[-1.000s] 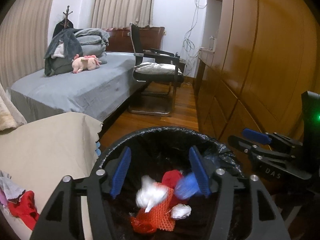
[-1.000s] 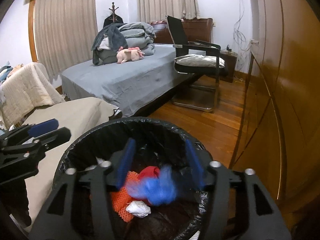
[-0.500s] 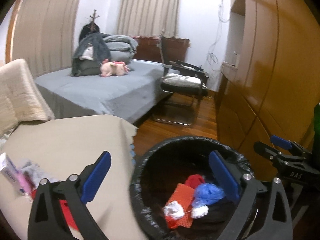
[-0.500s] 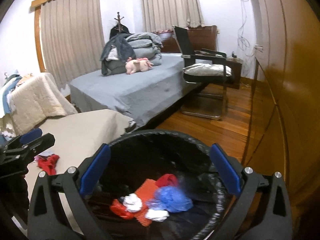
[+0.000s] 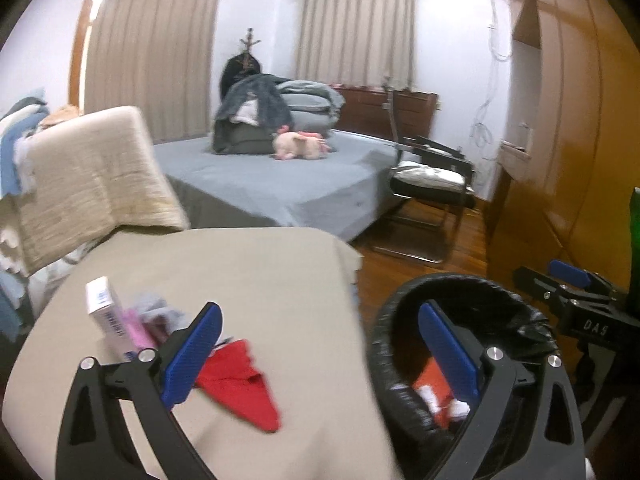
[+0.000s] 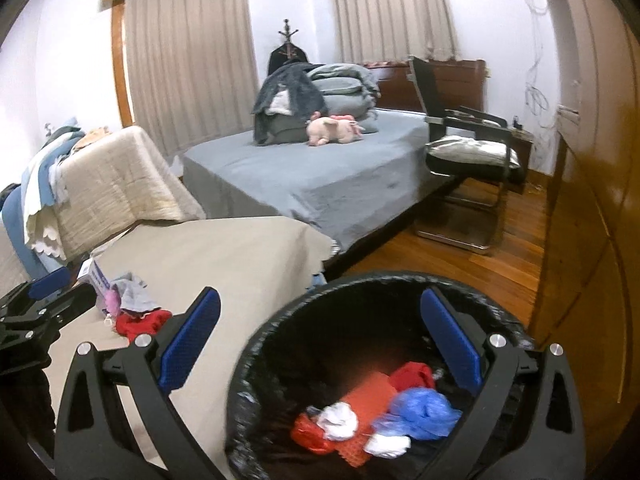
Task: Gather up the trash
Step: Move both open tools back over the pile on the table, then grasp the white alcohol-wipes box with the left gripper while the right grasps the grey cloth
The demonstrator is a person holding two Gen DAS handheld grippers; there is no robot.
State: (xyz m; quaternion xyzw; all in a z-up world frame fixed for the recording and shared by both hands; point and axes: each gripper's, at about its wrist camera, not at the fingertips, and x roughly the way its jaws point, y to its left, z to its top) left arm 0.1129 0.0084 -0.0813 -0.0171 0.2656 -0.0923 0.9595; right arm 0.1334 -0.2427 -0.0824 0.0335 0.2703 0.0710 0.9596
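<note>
Both my tools are empty, their jaws having just been opening to full spread with nothing between them: the left tool [image 5: 316, 356] faces the tabletop [image 5: 256, 272], the right tool [image 6: 320, 344] hangs over the black-lined bin [image 6: 360, 284], where a blue bag [image 6: 424, 406] and white wads lie. What remains sits on the tabletop: a red scrap [image 5: 244, 384], a small box [image 5: 108, 312] and crumpled grey paper [image 6: 134, 294] (bunched close together). I judge the red scrap the easiest next pick; I should come down over it and pinch a raised fold, clear of the box.
</note>
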